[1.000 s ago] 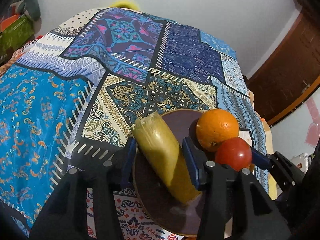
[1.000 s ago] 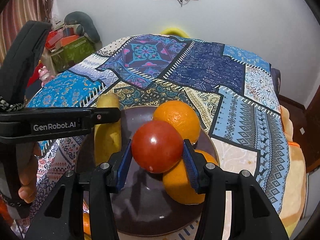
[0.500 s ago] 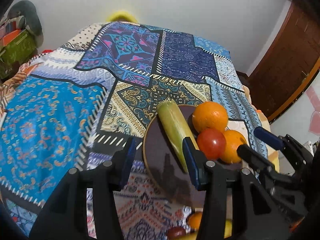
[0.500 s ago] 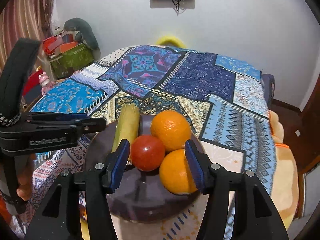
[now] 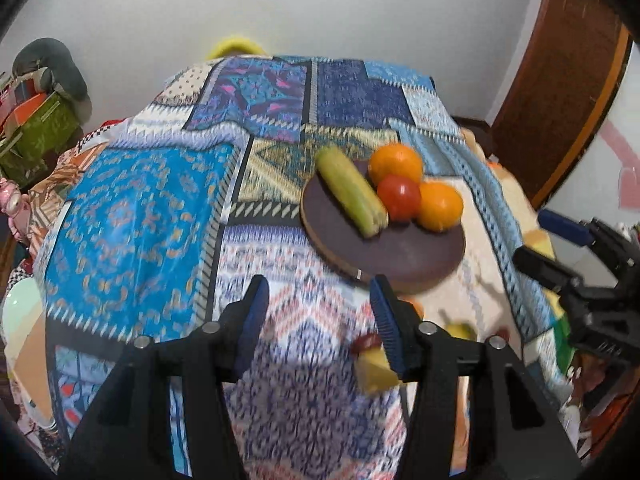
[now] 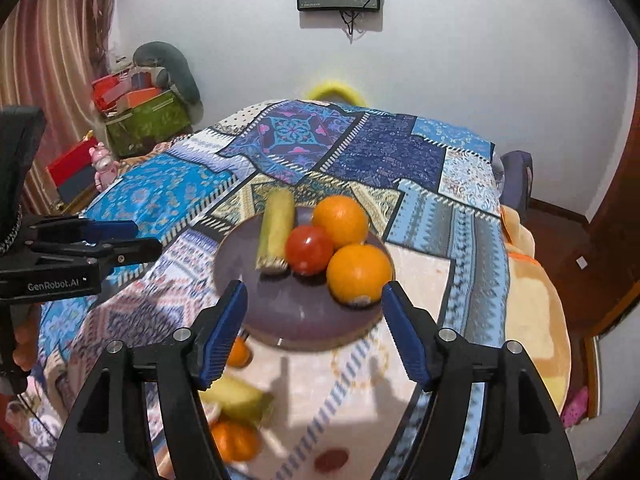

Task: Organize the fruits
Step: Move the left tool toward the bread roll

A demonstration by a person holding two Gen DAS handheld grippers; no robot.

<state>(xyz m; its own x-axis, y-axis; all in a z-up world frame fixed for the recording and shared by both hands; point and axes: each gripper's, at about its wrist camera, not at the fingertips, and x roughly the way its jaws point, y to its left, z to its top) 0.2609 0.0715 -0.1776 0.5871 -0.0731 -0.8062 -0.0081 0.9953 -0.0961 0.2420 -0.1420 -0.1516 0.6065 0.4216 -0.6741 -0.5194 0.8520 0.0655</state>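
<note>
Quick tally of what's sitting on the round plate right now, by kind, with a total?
On the plate:
Oranges: 2, the far orange and the near orange
Tomato: 1, the tomato
Yellow-green ear of corn: 1, the corn
Total: 4
More fruit lies on the cloth nearer the cameras, too blurred and hidden to count.

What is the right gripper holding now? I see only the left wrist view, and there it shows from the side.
Observer: Nothing. In the right wrist view the right gripper is open; its jaws have just been opening, and only the plate shows between them.
Operator: Which loose fruits lie in front of the plate?
Observer: On the cloth, beside that gripper's left finger, lie an orange, a yellow piece and a second orange, which is blurred.
</note>
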